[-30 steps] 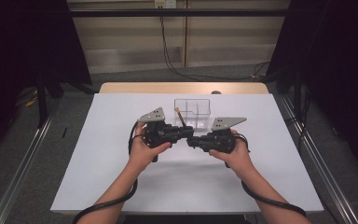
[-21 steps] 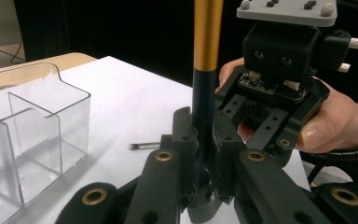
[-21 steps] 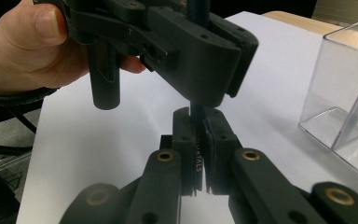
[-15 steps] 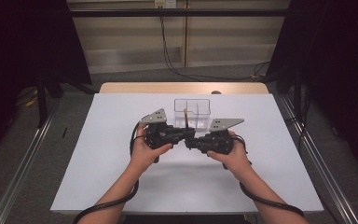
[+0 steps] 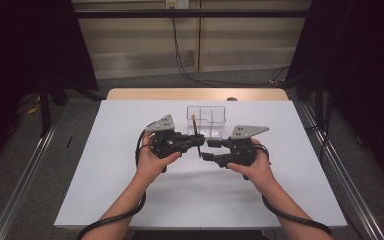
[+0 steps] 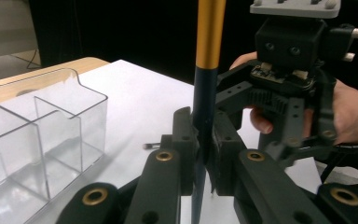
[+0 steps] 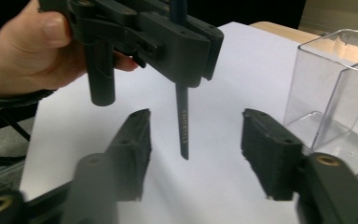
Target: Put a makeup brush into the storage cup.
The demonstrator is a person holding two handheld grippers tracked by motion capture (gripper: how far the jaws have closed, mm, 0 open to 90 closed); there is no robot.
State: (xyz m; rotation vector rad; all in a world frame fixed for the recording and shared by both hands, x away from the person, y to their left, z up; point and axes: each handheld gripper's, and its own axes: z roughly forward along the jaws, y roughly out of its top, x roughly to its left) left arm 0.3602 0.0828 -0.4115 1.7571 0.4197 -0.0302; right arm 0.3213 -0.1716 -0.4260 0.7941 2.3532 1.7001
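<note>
since half a second ago both grippers have edged toward the clear organiser [image 5: 207,119] at 12 o'clock, so placing looks near. the left gripper [image 5: 198,140] is clamped on the brush [image 6: 204,107], upright, dark handle, gold ferrule. the right gripper [image 5: 206,149] gapes wide, holding nothing, flanking its lower tip.

White table [image 5: 130,200] on wooden top [image 5: 145,94]. Grey floor [image 5: 25,145] around it. Metal rails [image 5: 20,200] along both sides. Black curtains [image 5: 25,45] left and right. Beige wall [image 5: 130,40] behind, cables [image 5: 180,55] hanging down to floor.
</note>
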